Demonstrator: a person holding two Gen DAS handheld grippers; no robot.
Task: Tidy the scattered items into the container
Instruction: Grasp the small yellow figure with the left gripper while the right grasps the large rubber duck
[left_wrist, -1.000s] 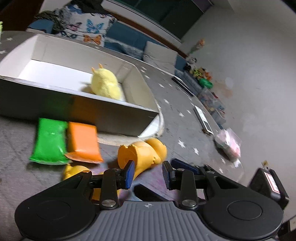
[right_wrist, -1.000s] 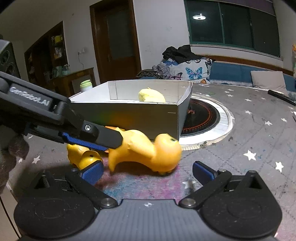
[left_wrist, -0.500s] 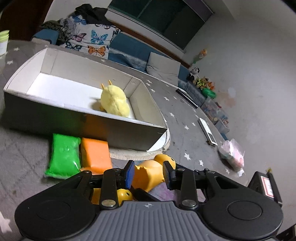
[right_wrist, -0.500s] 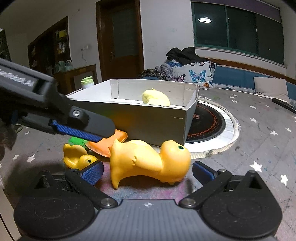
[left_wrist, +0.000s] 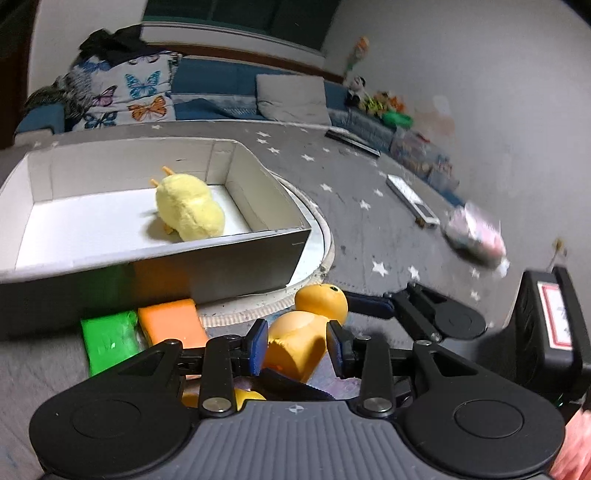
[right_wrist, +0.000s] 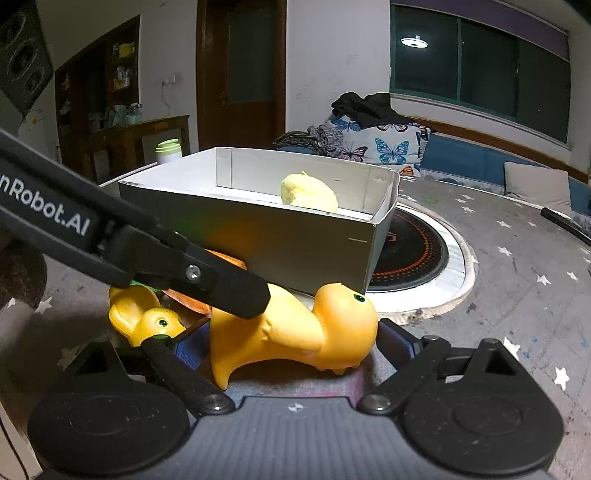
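Note:
A large orange rubber duck (right_wrist: 291, 328) lies on its side on the grey star mat, in front of the white cardboard box (right_wrist: 295, 236). My right gripper (right_wrist: 288, 343) is open, its fingers on either side of the duck. My left gripper (left_wrist: 295, 343) is open just above the same duck (left_wrist: 303, 332). A small yellow duck (right_wrist: 147, 317) lies to the left. A green packet (left_wrist: 107, 339) and an orange packet (left_wrist: 171, 325) lie against the box wall (left_wrist: 155, 273). A yellow plush chick (left_wrist: 188, 208) sits inside the box.
A round black-and-white pad (right_wrist: 417, 258) lies under the box's right end. A remote (left_wrist: 412, 195) and a pink bag (left_wrist: 476, 236) lie on the mat to the right. A sofa with butterfly cushions (right_wrist: 376, 144) runs along the back.
The right gripper has moved forward so its fingers now straddle the large duck. The left gripper has swung right and lowered over the duck.

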